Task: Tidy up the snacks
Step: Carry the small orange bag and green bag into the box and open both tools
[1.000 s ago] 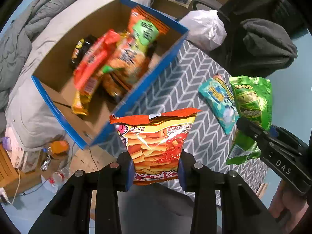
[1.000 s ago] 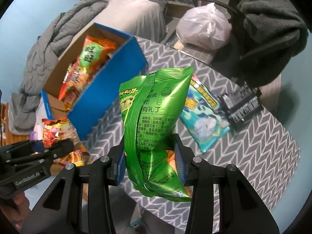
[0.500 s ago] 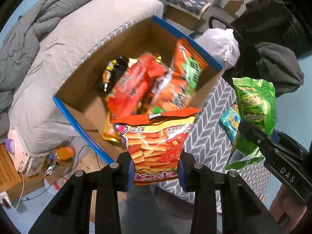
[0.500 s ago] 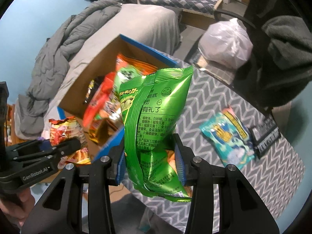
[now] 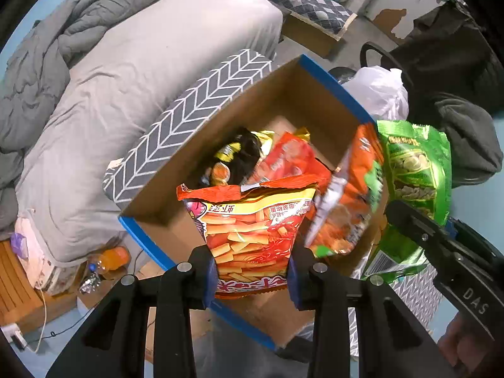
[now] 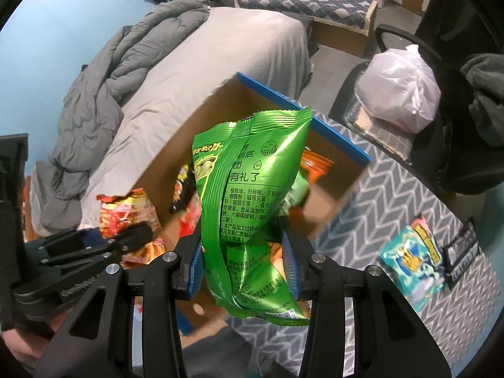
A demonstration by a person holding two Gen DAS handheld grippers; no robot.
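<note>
My left gripper [image 5: 252,275] is shut on an orange bag of snack sticks [image 5: 252,230], held over the open cardboard box with blue rims [image 5: 283,94]. Several snack bags lie inside the box, among them a red one [image 5: 286,160] and an orange-green one [image 5: 352,208]. My right gripper [image 6: 242,266] is shut on a green snack bag [image 6: 249,195], which hangs above the box's [image 6: 220,110] near right part. The green bag [image 5: 415,170] and the right gripper's finger show at the right of the left wrist view. The left gripper [image 6: 129,236] with its orange bag [image 6: 126,214] shows at the left of the right wrist view.
The box stands on a table with a grey chevron cloth [image 6: 409,208]. A teal snack bag [image 6: 412,258] and a dark packet [image 6: 463,245] lie on the cloth at right. A grey bed with a duvet [image 5: 110,63] is beyond; a white plastic bag [image 6: 397,91] and a chair are behind.
Both grippers have travelled with their bags from above the table cloth to above the box. The box now fills the middle of both views; the teal bag has slid out of the left wrist view.
</note>
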